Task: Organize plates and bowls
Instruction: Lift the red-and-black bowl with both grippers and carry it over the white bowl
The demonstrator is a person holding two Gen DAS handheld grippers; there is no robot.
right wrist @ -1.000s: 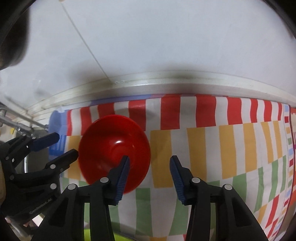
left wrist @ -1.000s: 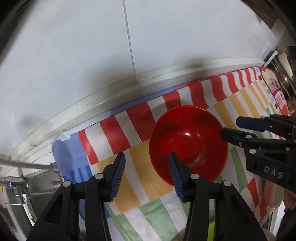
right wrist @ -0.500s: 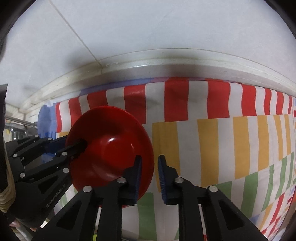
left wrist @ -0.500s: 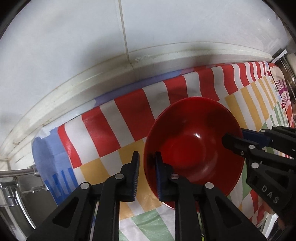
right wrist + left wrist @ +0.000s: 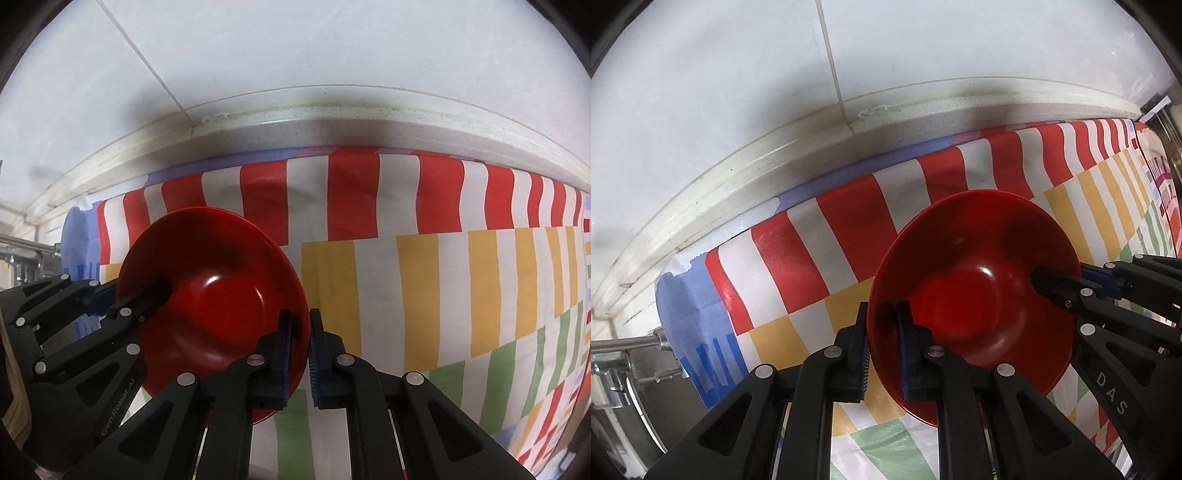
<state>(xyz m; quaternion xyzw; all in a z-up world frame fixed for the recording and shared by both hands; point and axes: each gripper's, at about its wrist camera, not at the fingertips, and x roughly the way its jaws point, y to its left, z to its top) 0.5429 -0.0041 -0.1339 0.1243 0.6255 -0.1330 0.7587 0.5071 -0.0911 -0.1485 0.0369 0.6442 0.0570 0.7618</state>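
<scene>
A glossy red bowl point(image 5: 979, 295) sits over the striped cloth, open side up. My left gripper point(image 5: 884, 349) is shut on its left rim, one blue pad inside the bowl and one outside. In the right wrist view the same bowl point(image 5: 221, 295) lies left of centre. My right gripper point(image 5: 299, 349) clamps the opposite rim, its jaws closing tight with the rim between the pads. Each gripper also shows in the other's view: the right gripper point(image 5: 1071, 286) and the left gripper point(image 5: 125, 301), both biting the rim.
A cloth point(image 5: 443, 280) with red, yellow, green and white stripes covers the counter up to a pale ledge point(image 5: 849, 129) below a white tiled wall. Metal rods and fittings point(image 5: 617, 347) stand past the cloth's blue left end.
Both grippers came down onto the bowl and went from open to shut, each taking hold of one side of the rim. The bowl now looms larger in both views.
</scene>
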